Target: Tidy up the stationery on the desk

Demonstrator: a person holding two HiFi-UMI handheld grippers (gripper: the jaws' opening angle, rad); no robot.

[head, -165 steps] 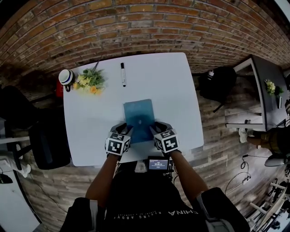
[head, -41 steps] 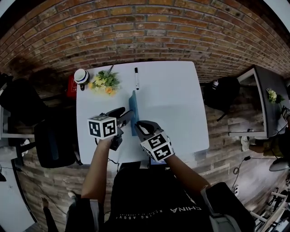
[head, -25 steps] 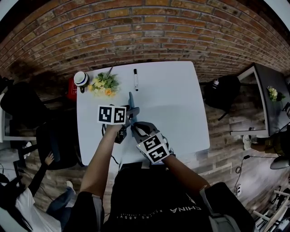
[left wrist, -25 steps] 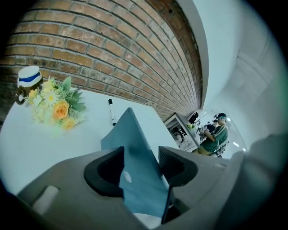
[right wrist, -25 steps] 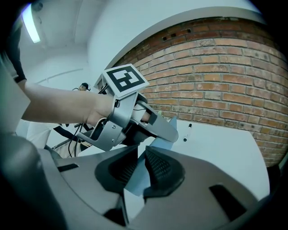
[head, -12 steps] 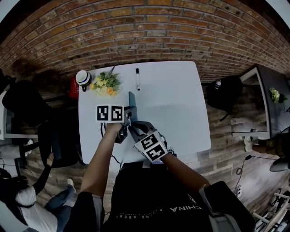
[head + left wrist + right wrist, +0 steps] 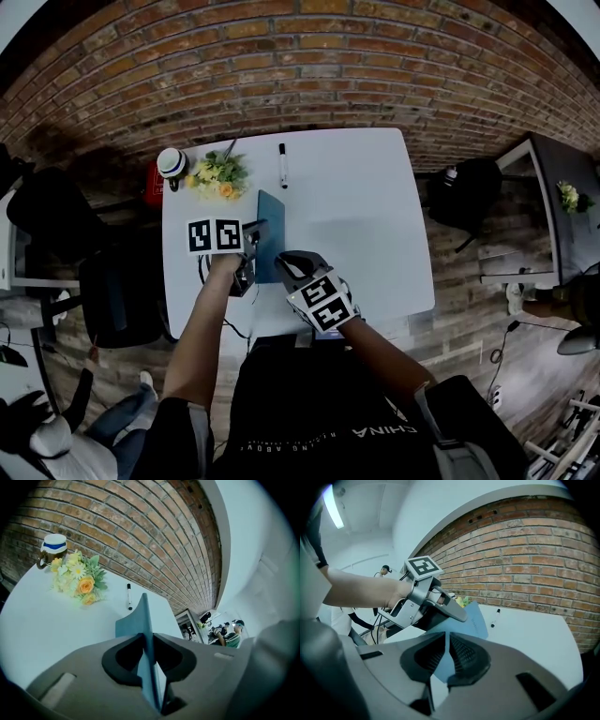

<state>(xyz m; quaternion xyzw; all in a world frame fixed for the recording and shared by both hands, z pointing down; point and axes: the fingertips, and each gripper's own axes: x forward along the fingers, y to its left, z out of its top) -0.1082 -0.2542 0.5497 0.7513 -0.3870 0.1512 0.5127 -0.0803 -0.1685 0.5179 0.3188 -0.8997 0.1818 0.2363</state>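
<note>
Both grippers hold a thin blue notebook (image 7: 271,230) above the left half of the white desk (image 7: 356,216). My left gripper (image 7: 251,236) is shut on its left edge, and in the left gripper view the notebook (image 7: 143,616) runs edge-on between the closed jaws (image 7: 146,645). My right gripper (image 7: 284,265) is shut on the near corner. In the right gripper view the notebook (image 7: 474,620) stands between its jaws (image 7: 446,654), with the left gripper (image 7: 436,599) clamped on it beyond. A black marker (image 7: 282,164) lies at the desk's far edge.
A bunch of yellow flowers (image 7: 217,173) and a white cup with a blue band (image 7: 171,161) sit at the desk's far left corner. A black chair (image 7: 103,291) stands left of the desk, a black bag (image 7: 459,187) on the floor to the right.
The notebook stood edge-on half a second ago; now it leans over and shows more of its cover. The left gripper has shifted slightly left. Both grips are unchanged.
</note>
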